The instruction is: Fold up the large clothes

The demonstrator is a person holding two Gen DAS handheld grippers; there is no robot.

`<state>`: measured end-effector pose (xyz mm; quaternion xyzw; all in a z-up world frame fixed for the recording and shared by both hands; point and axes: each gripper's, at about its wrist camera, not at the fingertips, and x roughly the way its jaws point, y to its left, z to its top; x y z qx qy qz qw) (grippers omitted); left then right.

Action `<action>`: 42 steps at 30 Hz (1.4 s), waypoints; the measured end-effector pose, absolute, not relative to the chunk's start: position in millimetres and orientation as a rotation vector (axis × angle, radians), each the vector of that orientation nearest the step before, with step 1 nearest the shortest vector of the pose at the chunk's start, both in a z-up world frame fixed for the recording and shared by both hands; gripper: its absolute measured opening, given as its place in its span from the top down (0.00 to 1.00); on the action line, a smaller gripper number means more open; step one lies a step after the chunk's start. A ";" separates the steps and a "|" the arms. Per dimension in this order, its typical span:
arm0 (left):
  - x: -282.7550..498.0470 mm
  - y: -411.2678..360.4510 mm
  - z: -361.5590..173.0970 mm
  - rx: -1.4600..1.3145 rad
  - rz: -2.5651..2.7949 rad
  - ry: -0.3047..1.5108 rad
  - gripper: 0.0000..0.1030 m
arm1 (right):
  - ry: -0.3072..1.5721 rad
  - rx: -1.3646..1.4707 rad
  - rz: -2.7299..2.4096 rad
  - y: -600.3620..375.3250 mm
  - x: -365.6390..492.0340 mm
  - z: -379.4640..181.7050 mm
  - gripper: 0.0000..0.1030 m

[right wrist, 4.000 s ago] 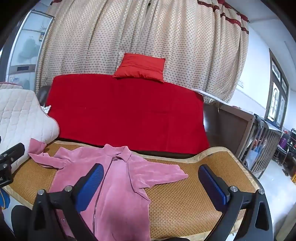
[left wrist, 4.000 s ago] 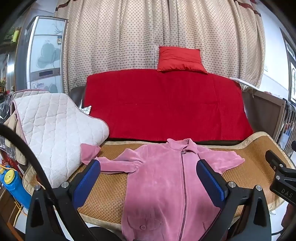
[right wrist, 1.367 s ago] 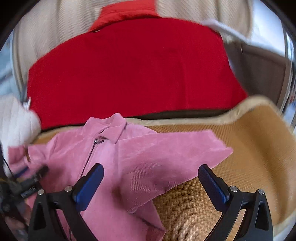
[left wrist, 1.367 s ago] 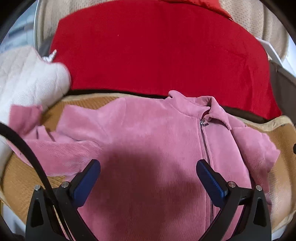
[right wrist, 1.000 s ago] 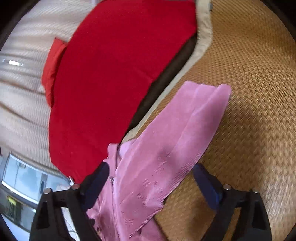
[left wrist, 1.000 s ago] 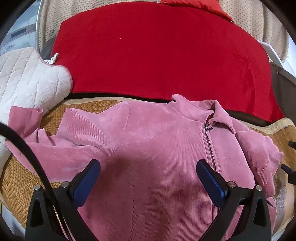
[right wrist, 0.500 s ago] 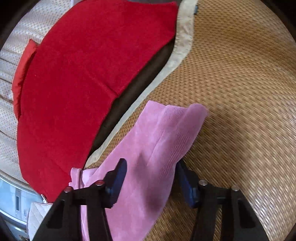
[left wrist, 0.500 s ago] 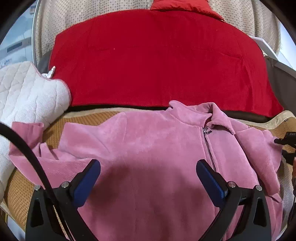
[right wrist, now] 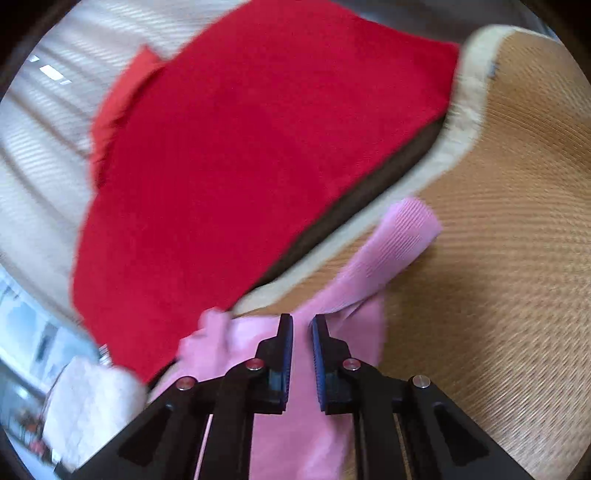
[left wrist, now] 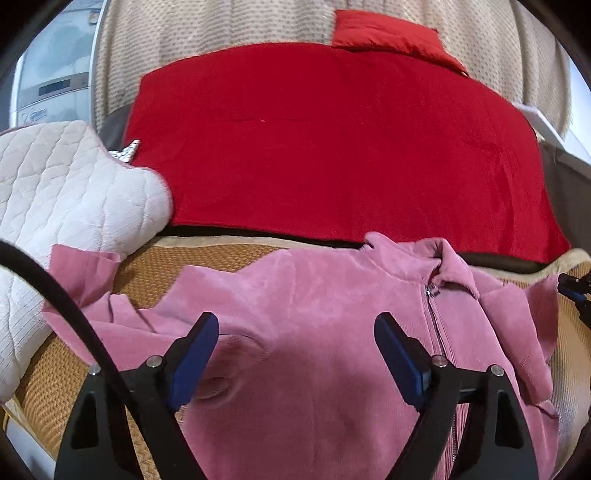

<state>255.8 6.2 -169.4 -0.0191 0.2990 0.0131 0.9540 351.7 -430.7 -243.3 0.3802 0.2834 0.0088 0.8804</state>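
Note:
A pink zip-up jacket (left wrist: 332, 295) lies face up on a woven straw mat (left wrist: 207, 262), collar toward the sofa back. My left gripper (left wrist: 295, 325) hovers over its chest near the left armpit. Its jaws are closing but stand wide, and the pads press on nothing. The left sleeve (left wrist: 81, 269) trails out toward a white cushion. My right gripper (right wrist: 301, 325) is closing on the right sleeve (right wrist: 402, 229), with pink cloth pinched between its nearly touching pads and the cuff lifted off the mat (right wrist: 498, 221). In the left wrist view, the right gripper's tip (left wrist: 572, 291) shows at the far right edge.
A red blanket (left wrist: 332, 147) drapes the sofa back, with a red pillow (left wrist: 388, 33) on top. A white quilted cushion (left wrist: 66, 184) sits at the left end of the seat. Bare mat stretches to the right of the jacket. Dotted curtains hang behind.
The right gripper's jaws have closed from wide apart onto the right sleeve, rolled and lifted it. The left gripper's jaws have narrowed a little and it rose slightly.

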 end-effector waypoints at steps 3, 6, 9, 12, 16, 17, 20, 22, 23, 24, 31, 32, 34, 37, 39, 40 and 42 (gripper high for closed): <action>250.5 21.7 -165.0 -0.059 0.054 0.594 0.16 | 0.590 0.749 0.110 -387.8 344.8 -225.9 0.89; 245.5 34.0 -164.4 -0.070 0.080 0.597 0.16 | 0.620 0.724 0.100 -370.2 348.4 -225.1 0.89; 240.2 43.0 -165.3 -0.091 0.077 0.607 0.16 | 0.628 0.783 -0.012 -398.5 340.1 -226.1 0.84; 241.9 44.5 -168.2 -0.103 0.065 0.632 0.16 | 0.627 0.868 -0.098 -443.3 331.8 -235.9 0.30; 249.4 46.3 -174.2 -0.189 0.025 0.695 0.16 | 0.589 0.985 -0.258 -504.0 325.4 -263.5 0.12; 251.6 45.3 -176.7 -0.222 0.014 0.708 0.16 | 0.599 0.989 -0.271 -512.5 327.5 -267.9 0.12; 256.0 37.5 -181.9 -0.237 -0.001 0.729 0.16 | 0.614 0.994 -0.348 -529.4 341.7 -279.4 0.16; 258.5 26.9 -185.5 -0.204 -0.005 0.736 0.16 | 0.609 0.963 -0.369 -537.2 353.7 -283.3 0.18; 259.7 23.1 -186.1 -0.190 -0.007 0.737 0.16 | 0.616 0.949 -0.360 -541.4 361.3 -287.7 0.21; 261.0 17.1 -187.4 -0.170 -0.012 0.737 0.16 | 0.632 0.924 -0.352 -541.8 371.7 -290.0 0.24; 265.1 -10.0 -186.5 -0.084 -0.045 0.728 0.16 | 0.702 0.711 -0.409 -541.2 403.7 -300.8 0.43; 265.5 -11.8 -185.8 -0.078 -0.047 0.726 0.16 | 0.718 0.678 -0.419 -537.7 405.5 -301.7 0.52; 266.6 -13.3 -184.3 -0.075 -0.051 0.722 0.16 | 0.755 0.580 -0.456 -525.7 415.3 -301.7 0.70; 267.3 -12.5 -182.7 -0.084 -0.050 0.720 0.16 | 0.756 0.489 -0.465 -509.4 411.3 -297.6 0.85; 266.3 -10.0 -180.9 -0.091 -0.045 0.714 0.16 | 0.734 0.489 -0.445 -502.1 406.8 -288.2 0.93; 265.4 -8.0 -179.6 -0.094 -0.038 0.710 0.16 | 0.718 0.493 -0.424 -501.3 403.8 -286.1 0.93; 263.6 -3.5 -177.7 -0.105 -0.032 0.702 0.16 | 0.678 0.512 -0.358 -490.0 398.4 -270.5 0.93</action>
